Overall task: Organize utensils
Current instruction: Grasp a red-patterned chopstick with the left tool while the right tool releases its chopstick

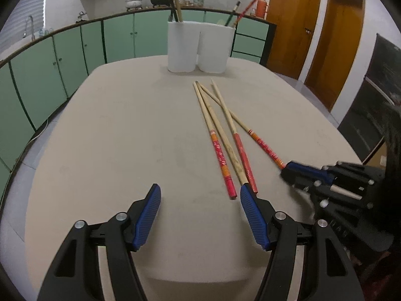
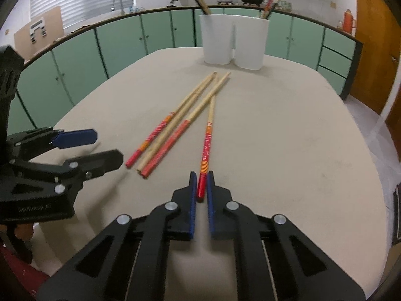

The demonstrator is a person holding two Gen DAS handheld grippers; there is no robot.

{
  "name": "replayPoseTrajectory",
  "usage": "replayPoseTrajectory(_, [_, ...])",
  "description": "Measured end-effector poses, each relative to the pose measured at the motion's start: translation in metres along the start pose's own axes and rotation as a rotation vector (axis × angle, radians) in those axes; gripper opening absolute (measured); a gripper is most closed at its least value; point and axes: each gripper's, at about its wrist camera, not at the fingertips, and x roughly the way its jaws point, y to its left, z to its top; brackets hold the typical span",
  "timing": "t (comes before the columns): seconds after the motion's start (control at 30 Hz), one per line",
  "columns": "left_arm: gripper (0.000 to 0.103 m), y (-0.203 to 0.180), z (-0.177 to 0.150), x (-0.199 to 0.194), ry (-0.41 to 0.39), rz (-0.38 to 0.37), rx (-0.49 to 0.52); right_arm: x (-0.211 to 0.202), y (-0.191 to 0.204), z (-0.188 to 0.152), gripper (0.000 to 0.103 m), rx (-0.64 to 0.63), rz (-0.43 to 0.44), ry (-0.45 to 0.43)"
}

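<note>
Several long bamboo chopsticks with red handles (image 1: 226,135) lie on the beige table (image 1: 125,138), fanned out. My right gripper (image 2: 201,178) is shut on the red end of the rightmost chopstick (image 2: 207,140), which rests on the table; it also shows in the left wrist view (image 1: 290,169). My left gripper (image 1: 200,193) is open and empty just left of the chopstick handles; it shows in the right wrist view (image 2: 105,148). A white two-compartment holder (image 1: 200,46) stands at the far end with chopsticks in both compartments; it shows in the right wrist view (image 2: 234,40).
Green cabinets (image 1: 62,52) with a counter, a sink tap and pots run behind the table. Wooden doors (image 1: 313,32) are at the right. The table edge curves close in front of both grippers.
</note>
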Motion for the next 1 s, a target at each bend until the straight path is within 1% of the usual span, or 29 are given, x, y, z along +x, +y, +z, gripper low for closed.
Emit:
replayPoseTrajectory(0.07, [0.065, -0.002, 0.001, 0.002, 0.006, -0.001, 0.000, -0.001, -0.009, 0.000, 0.005, 0.013, -0.020, 0.001])
replayPoseTrajectory(0.2, [0.065, -0.004, 0.003, 0.009, 0.020, 0.006, -0.006, -0.004, -0.026, -0.002, 0.005, 0.041, -0.103, 0.002])
replayPoseTrajectory(0.3, [0.063, -0.005, 0.004, 0.013, 0.021, 0.020, -0.004, -0.002, -0.038, -0.004, 0.005, 0.081, -0.119, 0.013])
replayPoseTrajectory(0.33, [0.058, -0.006, 0.005, 0.014, 0.020, 0.027, -0.001, -0.001, -0.040, -0.004, 0.005, 0.086, -0.117, 0.012])
replayPoseTrajectory(0.37, [0.049, -0.007, 0.006, 0.015, 0.019, 0.035, 0.000, -0.001, -0.040, -0.004, 0.005, 0.085, -0.116, 0.011])
replayPoseTrajectory(0.4, [0.046, -0.007, 0.007, 0.016, 0.017, 0.039, -0.002, -0.001, -0.040, -0.004, 0.005, 0.080, -0.115, 0.008])
replayPoseTrajectory(0.47, [0.034, -0.006, 0.008, 0.018, 0.011, 0.038, -0.009, -0.001, -0.039, -0.003, 0.005, 0.071, -0.110, 0.004])
replayPoseTrajectory(0.5, [0.031, -0.006, 0.008, 0.018, 0.009, 0.038, -0.012, -0.001, -0.038, -0.003, 0.005, 0.068, -0.109, 0.003])
replayPoseTrajectory(0.53, [0.025, -0.006, 0.009, 0.019, 0.006, 0.037, -0.013, -0.001, -0.038, -0.003, 0.005, 0.067, -0.108, 0.002])
replayPoseTrajectory(0.57, [0.017, -0.005, 0.009, 0.019, 0.005, 0.033, -0.014, -0.001, -0.038, -0.003, 0.005, 0.067, -0.105, 0.002])
replayPoseTrajectory(0.63, [0.006, -0.004, 0.010, 0.020, 0.003, 0.023, -0.022, -0.001, -0.039, -0.003, 0.006, 0.070, -0.094, 0.001])
replayPoseTrajectory(0.77, [0.006, -0.001, 0.010, 0.021, 0.000, 0.012, -0.038, -0.005, -0.040, -0.004, 0.012, 0.076, -0.081, -0.007])
replayPoseTrajectory(0.9, [0.006, 0.003, 0.011, 0.019, -0.014, 0.019, -0.059, -0.018, -0.031, -0.002, 0.012, 0.063, -0.049, -0.059])
replayPoseTrajectory(1.0, [0.006, 0.014, 0.011, 0.017, -0.021, 0.055, -0.083, -0.023, -0.022, 0.001, 0.012, 0.039, -0.030, -0.081])
